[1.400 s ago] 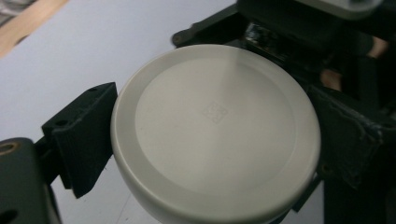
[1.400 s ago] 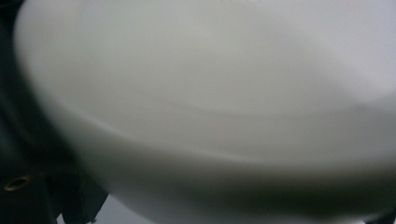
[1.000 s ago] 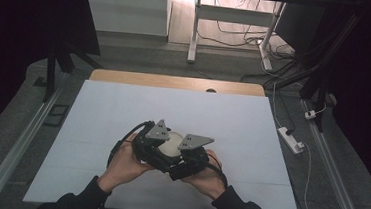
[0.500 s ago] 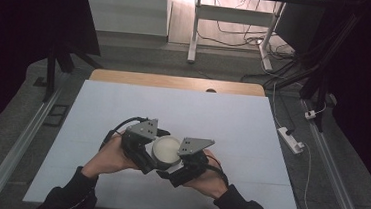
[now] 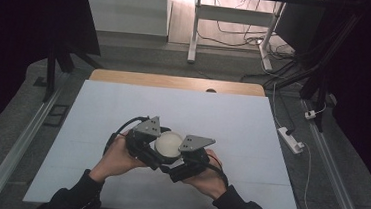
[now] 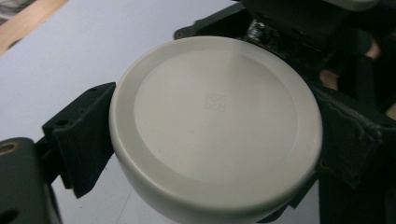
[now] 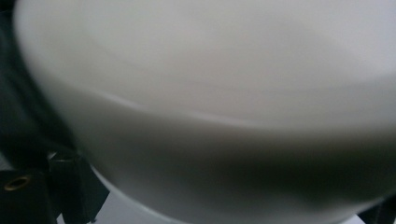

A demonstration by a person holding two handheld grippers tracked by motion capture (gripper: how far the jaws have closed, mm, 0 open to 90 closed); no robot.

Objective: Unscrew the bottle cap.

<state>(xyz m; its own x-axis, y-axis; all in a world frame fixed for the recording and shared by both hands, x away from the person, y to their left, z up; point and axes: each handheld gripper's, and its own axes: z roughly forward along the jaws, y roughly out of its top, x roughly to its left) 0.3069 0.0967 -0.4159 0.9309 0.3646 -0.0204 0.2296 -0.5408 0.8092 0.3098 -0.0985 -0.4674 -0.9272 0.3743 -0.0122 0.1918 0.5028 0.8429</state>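
**Round lid pinched between 2 grippers, held above the table**

Both tongs meet at the middle of the near half of the large pale blue-white rectangular table top [image 5: 122, 114], each in one hand of the person whose dark sleeves enter from the bottom edge. Between them sits the task's thing: a smooth, off-white, round plastic lid or disc [image 5: 168, 144] with a raised flat centre and a faint square mark [image 6: 216, 101] moulded into it.

The left gripper [image 5: 146, 142] is clamped on it; in the left gripper view its black jaws press the rim from 2 opposite sides. The right gripper [image 5: 189, 160] lies hard against the same piece, which looms blurred and very close in the right gripper view [image 7: 210, 116]; whether its jaws are actually closed on the rim I cannot tell.

Risks, largest first:

1. A smooth, curved rim gives flat jaws little to bite. If the 2 hands twist or pull unevenly, the piece could squirt out and drop to the table.
2. The 2 tools are crowded together, so jaws or the grey three-cornered plates [image 5: 196, 143] may knock and jolt the hold.
3. If one gripper lets go before the other is secure, the piece could tilt in the remaining pinch.
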